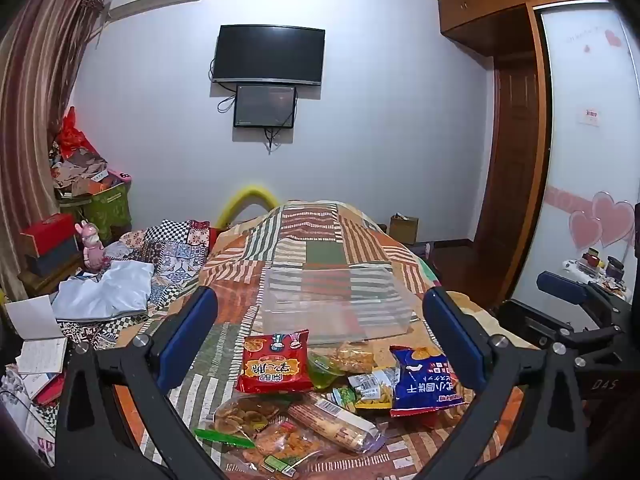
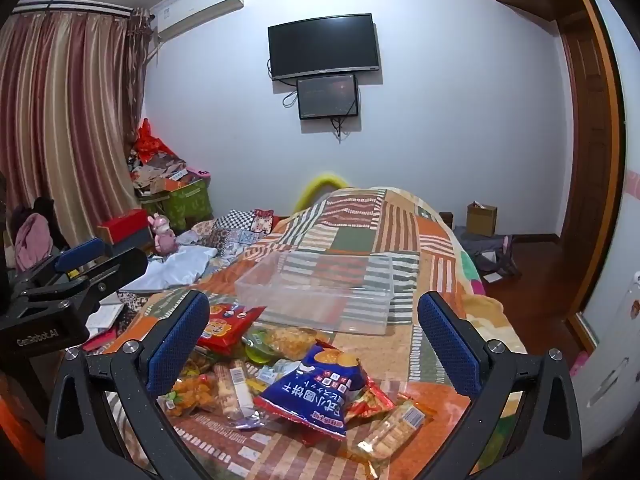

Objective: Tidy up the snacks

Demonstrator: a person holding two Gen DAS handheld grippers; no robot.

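A pile of snack packets lies on the patchwork bedspread (image 1: 320, 236). In it are a red bag (image 1: 275, 362), a blue bag (image 1: 424, 384) and several clear packs. The red bag (image 2: 224, 330) and blue bag (image 2: 316, 392) also show in the right wrist view. A clear plastic bin (image 1: 336, 300) stands empty just behind the pile; it also shows in the right wrist view (image 2: 320, 292). My left gripper (image 1: 320, 340) is open above the pile, holding nothing. My right gripper (image 2: 316, 340) is open above the pile, holding nothing.
Folded cloth (image 1: 104, 292) and notebooks (image 1: 40, 344) lie left of the pile. Boxes and a pink toy (image 1: 94, 246) stand by the curtain. The other gripper shows at the right edge (image 1: 576, 312) and at the left edge (image 2: 60, 292). A wardrobe (image 1: 516, 152) stands on the right.
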